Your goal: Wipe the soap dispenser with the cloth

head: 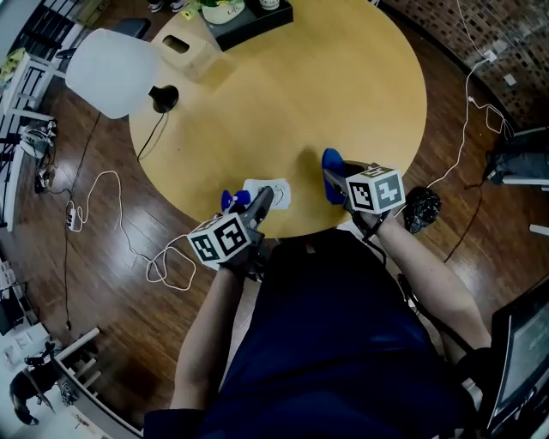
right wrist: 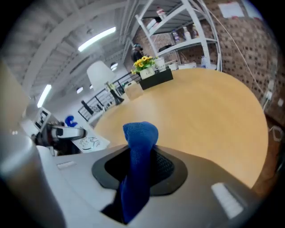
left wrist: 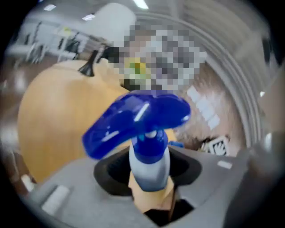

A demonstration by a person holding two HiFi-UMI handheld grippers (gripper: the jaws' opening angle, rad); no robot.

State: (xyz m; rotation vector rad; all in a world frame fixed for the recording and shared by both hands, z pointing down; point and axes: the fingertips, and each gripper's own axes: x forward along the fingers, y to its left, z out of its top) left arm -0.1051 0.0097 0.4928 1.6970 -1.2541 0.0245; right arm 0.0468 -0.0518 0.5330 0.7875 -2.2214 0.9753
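Observation:
A soap dispenser with a blue pump head and a pale neck stands up between the jaws of my left gripper, which is shut on it. In the head view that gripper holds the dispenser over the near edge of the round wooden table. My right gripper is shut on a blue cloth that sticks up from its jaws. From above, the right gripper and the cloth hover over the table's near edge, a little right of the dispenser and apart from it.
A white printed card lies on the table between the grippers. At the far side stand a white lamp, a wooden box and a black tray with flowers. Cables trail on the wooden floor at left.

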